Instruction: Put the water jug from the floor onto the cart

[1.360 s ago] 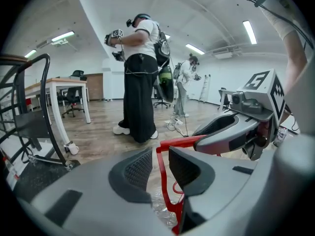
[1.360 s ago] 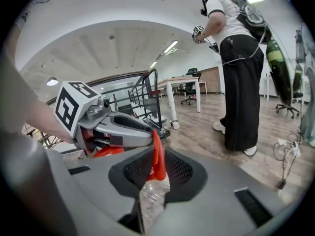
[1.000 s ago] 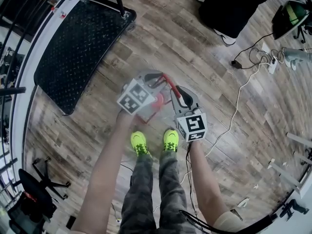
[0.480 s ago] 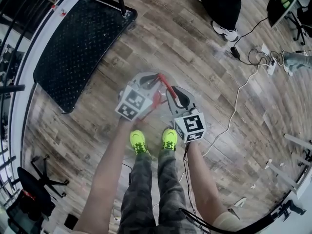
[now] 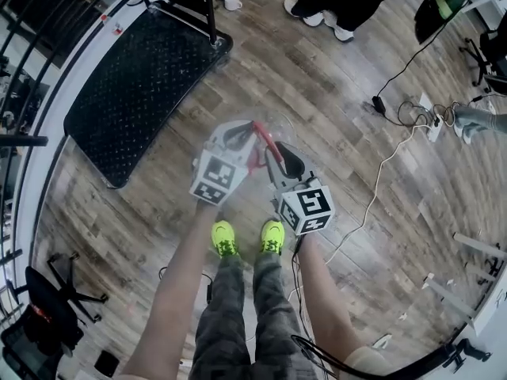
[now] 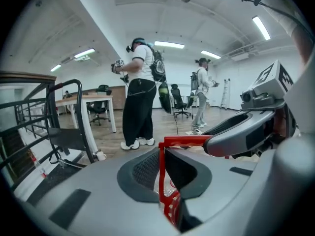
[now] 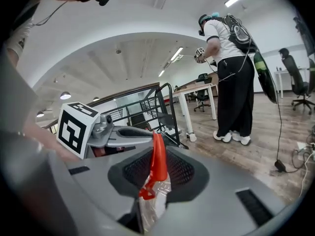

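Both grippers on the jug. L gripper had just been closing, jaws nearly together and clamped on the red handle. R gripper had just been easing open a touch, jaws partly apart, yet pads were pressed on that same handle w/ the clear water jug between them. In the head view the jug was mid-frame, just above the yellow shoes. Cart was upper left, well apart from the jug.

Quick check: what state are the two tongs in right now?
Left tongs: gripping the red jug handle, having just closed further.
Right tongs: gripping the same handle, having just opened slightly.
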Tool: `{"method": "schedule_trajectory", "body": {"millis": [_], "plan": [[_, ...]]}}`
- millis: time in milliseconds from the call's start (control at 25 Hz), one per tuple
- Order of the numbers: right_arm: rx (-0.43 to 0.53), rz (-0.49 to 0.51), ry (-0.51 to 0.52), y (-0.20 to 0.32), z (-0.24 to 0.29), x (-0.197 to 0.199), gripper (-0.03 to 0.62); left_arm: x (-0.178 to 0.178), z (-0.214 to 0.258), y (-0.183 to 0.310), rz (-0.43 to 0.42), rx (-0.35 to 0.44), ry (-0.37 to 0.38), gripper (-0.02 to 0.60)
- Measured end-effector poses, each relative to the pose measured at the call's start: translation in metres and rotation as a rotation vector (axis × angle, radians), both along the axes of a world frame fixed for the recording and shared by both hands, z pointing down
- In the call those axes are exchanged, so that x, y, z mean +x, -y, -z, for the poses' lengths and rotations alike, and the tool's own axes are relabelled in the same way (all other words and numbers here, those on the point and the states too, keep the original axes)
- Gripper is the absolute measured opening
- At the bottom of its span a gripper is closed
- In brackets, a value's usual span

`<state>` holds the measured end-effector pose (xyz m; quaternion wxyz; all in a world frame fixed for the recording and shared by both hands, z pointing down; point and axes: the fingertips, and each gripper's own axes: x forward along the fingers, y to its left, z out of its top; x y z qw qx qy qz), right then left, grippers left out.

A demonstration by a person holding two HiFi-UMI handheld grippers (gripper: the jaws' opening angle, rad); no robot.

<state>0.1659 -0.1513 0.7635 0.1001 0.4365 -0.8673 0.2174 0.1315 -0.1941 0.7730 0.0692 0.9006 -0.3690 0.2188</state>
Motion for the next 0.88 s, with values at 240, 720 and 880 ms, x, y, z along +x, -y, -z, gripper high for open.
{"method": "schedule_trajectory", "body": {"millis": [240,720,880], "plan": [[0.056,0.011,0.0,0.013,0.055,-0.014,0.078,-0.016,0.059,0.014,0.054,0.062,0.002,0.034],[0.118,0.055,0.069,0.013,0.203,-0.073,0.08,-0.081,0.208,0.012,0.201,0.103,0.021,0.026],[0.146,0.061,0.085,0.004,0.258,-0.098,0.081,-0.107,0.262,0.001,0.283,0.12,0.0,0.028]]}}
